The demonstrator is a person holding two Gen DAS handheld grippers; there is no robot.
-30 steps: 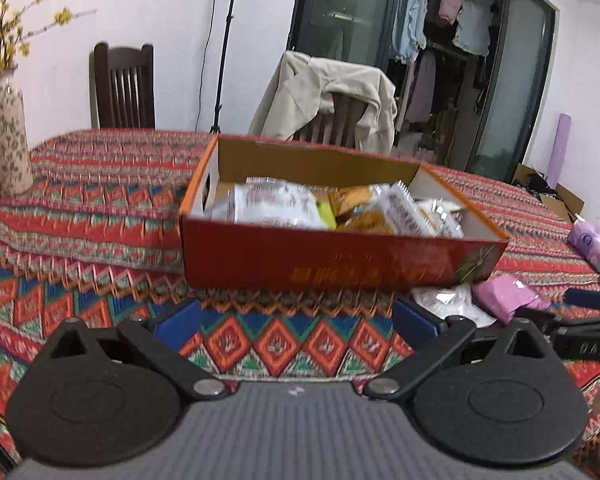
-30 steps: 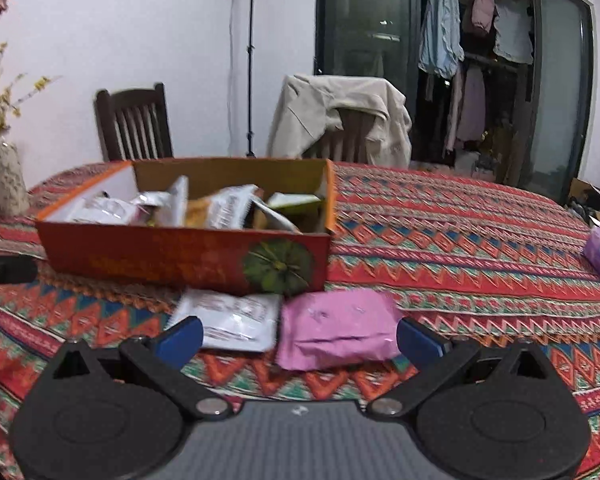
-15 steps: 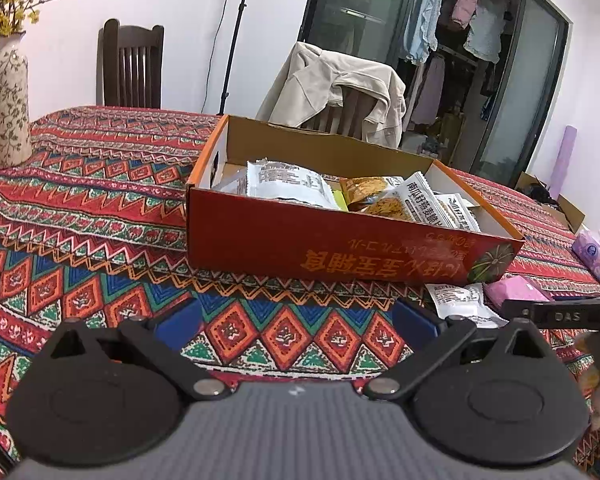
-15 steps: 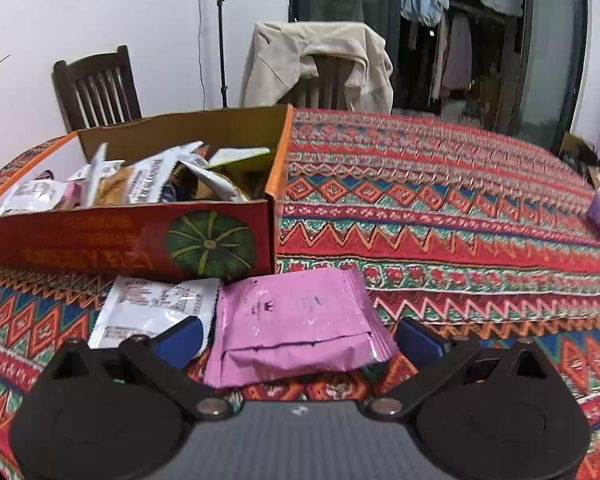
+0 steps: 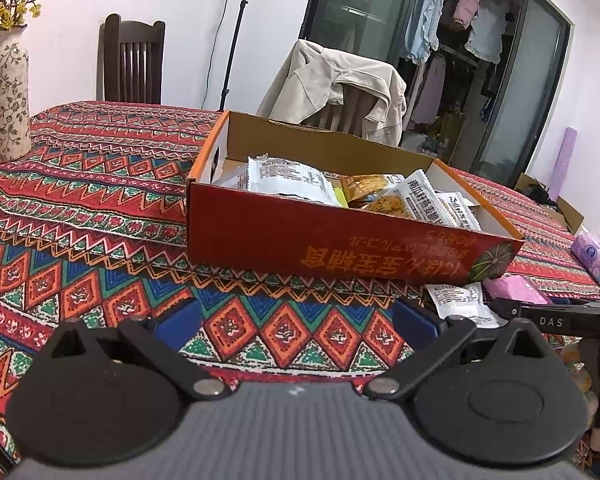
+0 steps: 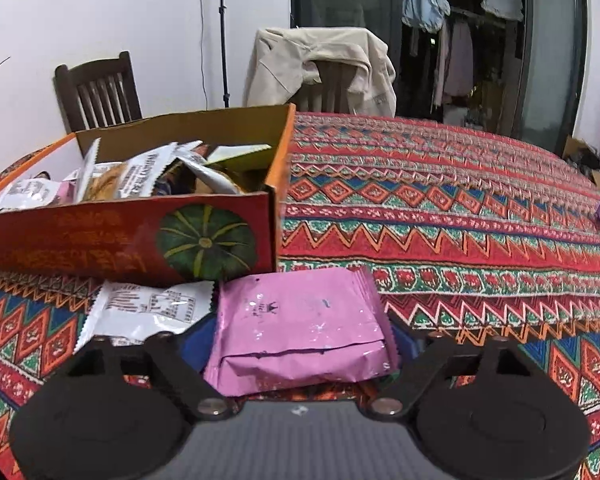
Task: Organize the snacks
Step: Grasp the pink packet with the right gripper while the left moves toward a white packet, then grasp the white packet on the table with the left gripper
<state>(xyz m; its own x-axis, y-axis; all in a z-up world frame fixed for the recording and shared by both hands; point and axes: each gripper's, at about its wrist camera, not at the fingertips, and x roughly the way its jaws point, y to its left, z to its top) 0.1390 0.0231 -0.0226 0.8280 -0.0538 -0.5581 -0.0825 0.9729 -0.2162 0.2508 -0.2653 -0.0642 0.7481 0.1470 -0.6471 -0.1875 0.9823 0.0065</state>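
Observation:
An open red cardboard box (image 5: 340, 248) holding several snack packets stands on the patterned tablecloth; it also shows in the right wrist view (image 6: 100, 240). A pink snack packet (image 6: 300, 328) lies in front of the box's right corner, and a white packet (image 6: 140, 312) lies to its left. My right gripper (image 6: 300, 344) is open, its blue fingertips straddling the pink packet's near end. My left gripper (image 5: 296, 320) is open and empty above the cloth, in front of the box. The pink packet (image 5: 516, 288) and white packet (image 5: 460, 304) also show in the left wrist view.
A flowered vase (image 5: 8, 92) stands at the table's far left. Two chairs stand behind the table, one draped with a beige jacket (image 5: 336, 84). A purple tissue pack (image 5: 592, 248) lies at the right edge. The right gripper's body (image 5: 560, 320) shows in the left view.
My right gripper has moved forward and down, so the pink packet now lies between its fingers. My left gripper has drifted slightly, staying open in front of the box.

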